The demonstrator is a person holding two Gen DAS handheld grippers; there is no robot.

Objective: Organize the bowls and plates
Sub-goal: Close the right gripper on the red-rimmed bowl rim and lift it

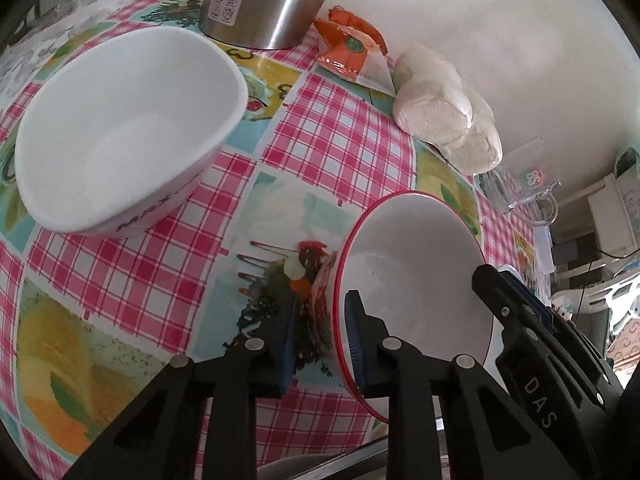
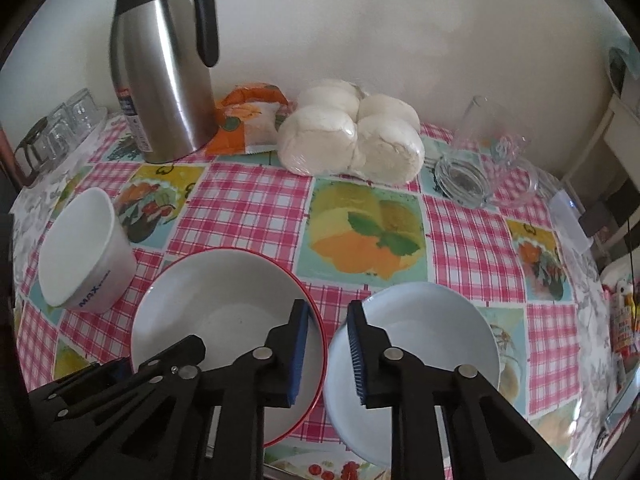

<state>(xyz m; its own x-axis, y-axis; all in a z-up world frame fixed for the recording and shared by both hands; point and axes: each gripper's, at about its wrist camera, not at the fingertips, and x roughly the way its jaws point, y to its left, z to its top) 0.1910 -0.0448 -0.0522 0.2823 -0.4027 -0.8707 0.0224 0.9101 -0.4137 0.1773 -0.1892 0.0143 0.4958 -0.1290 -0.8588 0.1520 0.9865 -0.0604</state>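
Straddling the red-rim bowl's (image 1: 416,276) near-left wall, L tongs (image 1: 320,344) sit narrow on it w/ one finger inside, while R tongs (image 2: 328,352), part-open, straddle the blue bowl's (image 2: 420,336) left rim beside it on the desk (image 2: 248,200).

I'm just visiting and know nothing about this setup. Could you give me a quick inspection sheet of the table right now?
Surface: pink checked tablecloth with fruit pictures.
Job's things: red-rimmed bowl, pale blue bowl beside it, white bowl further left; all empty.
Clutter: steel jug, orange packet, wrapped white lumps, glass ashtray, drinking glasses.
Grippers: left gripper straddles the red-rimmed bowl's rim, grip unclear; right gripper open, fingers above the two bowls' neighbouring rims.
Cables: thin dark cord at the right edge.
Surroundings: cream wall behind; furniture to the right.
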